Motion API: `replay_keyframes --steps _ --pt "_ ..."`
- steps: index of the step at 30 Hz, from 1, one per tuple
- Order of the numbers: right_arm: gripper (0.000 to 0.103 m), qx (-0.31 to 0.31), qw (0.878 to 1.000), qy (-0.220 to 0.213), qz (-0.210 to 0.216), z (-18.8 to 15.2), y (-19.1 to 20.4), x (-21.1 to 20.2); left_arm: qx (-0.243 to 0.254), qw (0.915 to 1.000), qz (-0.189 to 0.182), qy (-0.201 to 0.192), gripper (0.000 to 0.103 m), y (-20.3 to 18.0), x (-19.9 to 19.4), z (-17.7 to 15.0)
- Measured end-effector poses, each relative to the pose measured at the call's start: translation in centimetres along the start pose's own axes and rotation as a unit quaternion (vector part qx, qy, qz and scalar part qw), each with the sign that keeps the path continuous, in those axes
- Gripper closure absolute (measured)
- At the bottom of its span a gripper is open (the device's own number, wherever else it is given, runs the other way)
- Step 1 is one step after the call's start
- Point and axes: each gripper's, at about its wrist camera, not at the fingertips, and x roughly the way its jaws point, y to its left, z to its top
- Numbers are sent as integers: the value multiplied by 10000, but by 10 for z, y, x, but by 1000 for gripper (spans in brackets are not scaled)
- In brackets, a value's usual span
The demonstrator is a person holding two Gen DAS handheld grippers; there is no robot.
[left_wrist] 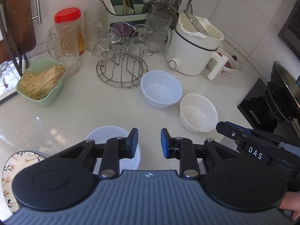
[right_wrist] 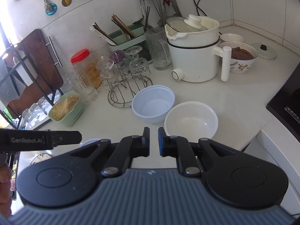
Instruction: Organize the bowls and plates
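Observation:
Two empty bowls sit side by side on the white counter: a white plastic bowl (left_wrist: 161, 89) (right_wrist: 153, 105) and, to its right, a white ceramic bowl (left_wrist: 198, 112) (right_wrist: 191, 121). A third white plastic bowl (left_wrist: 112, 144) lies under my left gripper (left_wrist: 149, 143), which is open with nothing between its fingers. A floral plate (left_wrist: 11, 168) (right_wrist: 41, 157) shows at the near left, partly hidden. My right gripper (right_wrist: 153, 140) hovers just in front of the ceramic bowl, shut and holding nothing; its tip (left_wrist: 220, 126) shows from the side in the left wrist view.
Behind the bowls stand a wire rack of glasses (left_wrist: 120, 56), a white electric pot (left_wrist: 195, 45) (right_wrist: 195, 56) and a utensil holder (left_wrist: 125, 13). A green basket (left_wrist: 41, 82) lies at the left. A black cooktop (right_wrist: 286, 105) and a dark pan (left_wrist: 285, 86) are at the right.

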Motion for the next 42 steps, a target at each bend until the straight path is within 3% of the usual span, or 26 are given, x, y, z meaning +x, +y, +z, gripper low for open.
replay_keyframes --steps 24,28,36,42 --pt "90 662 9959 315 -538 -20 26 -4 311 9972 -636 221 73 37 11 -7" --pt "90 600 9958 369 -589 -20 28 -1 199 9959 -827 294 73 40 16 -2" --pt "90 703 9954 303 -579 -2 14 12 163 9962 -798 302 72 30 36 21" --pt "90 757 9948 279 -619 18 -3 31 325 9953 -825 400 60 20 61 38"
